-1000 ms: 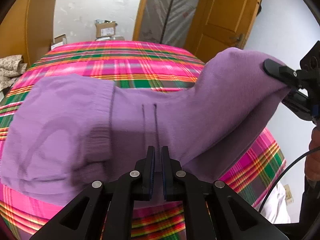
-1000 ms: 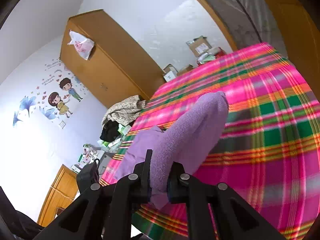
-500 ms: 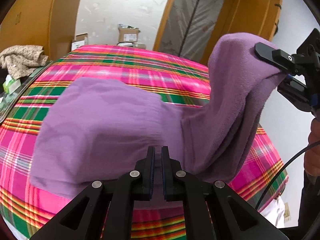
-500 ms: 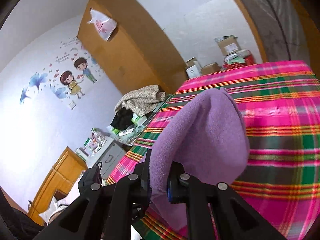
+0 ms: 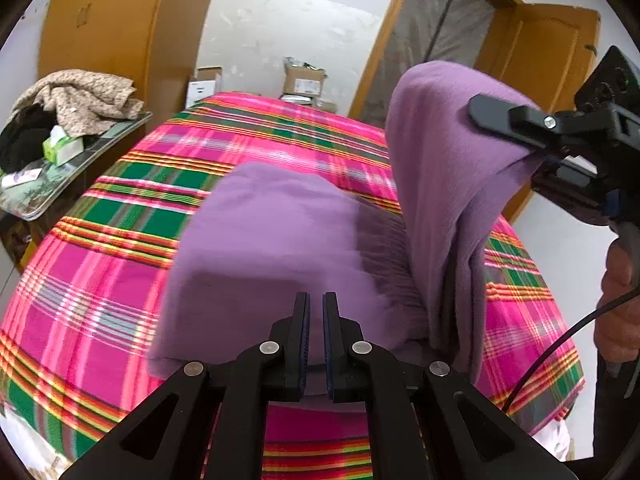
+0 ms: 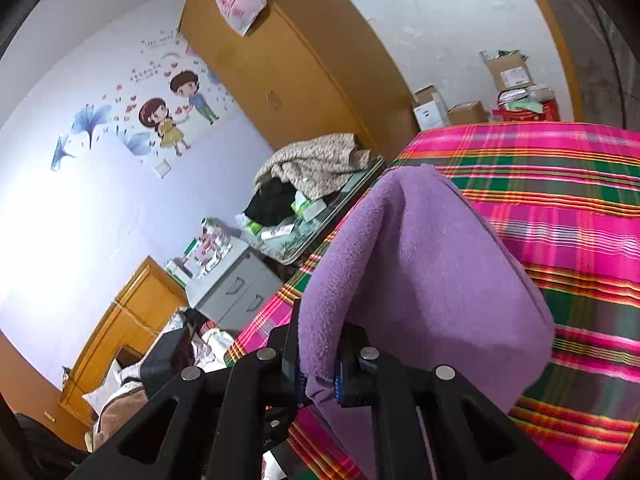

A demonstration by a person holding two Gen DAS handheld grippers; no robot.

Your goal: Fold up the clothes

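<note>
Ahead and to the left of the left gripper (image 5: pixel 316 344) stood a side table (image 5: pixel 60 196) heaped with a beige garment (image 5: pixel 84 96) and a green tissue box (image 5: pixel 62 148); cardboard boxes (image 5: pixel 304 80) sat beyond the bed's far edge. The raised fold of the purple garment (image 5: pixel 288 248) blocked much of the right gripper (image 6: pixel 318 364) in the left wrist view, and filled the middle of the right wrist view.

The left gripper's jaws were nearly together; they seemed to pinch the garment's near hem, though the cloth between the pads was hard to make out. The right gripper was clamped on a thick fold of the purple fleece, held high to the right of the left gripper.

Compared with a second earlier, the lifted fold hung steeper and narrower, and the flat part lay more compact on the bed.

The plaid bedspread (image 5: pixel 100 272) of pink, green and orange covered the bed. A wooden wardrobe (image 6: pixel 280 64), a cartoon wall sticker (image 6: pixel 172 112) and a grey drawer unit (image 6: pixel 236 284) lined the room.
</note>
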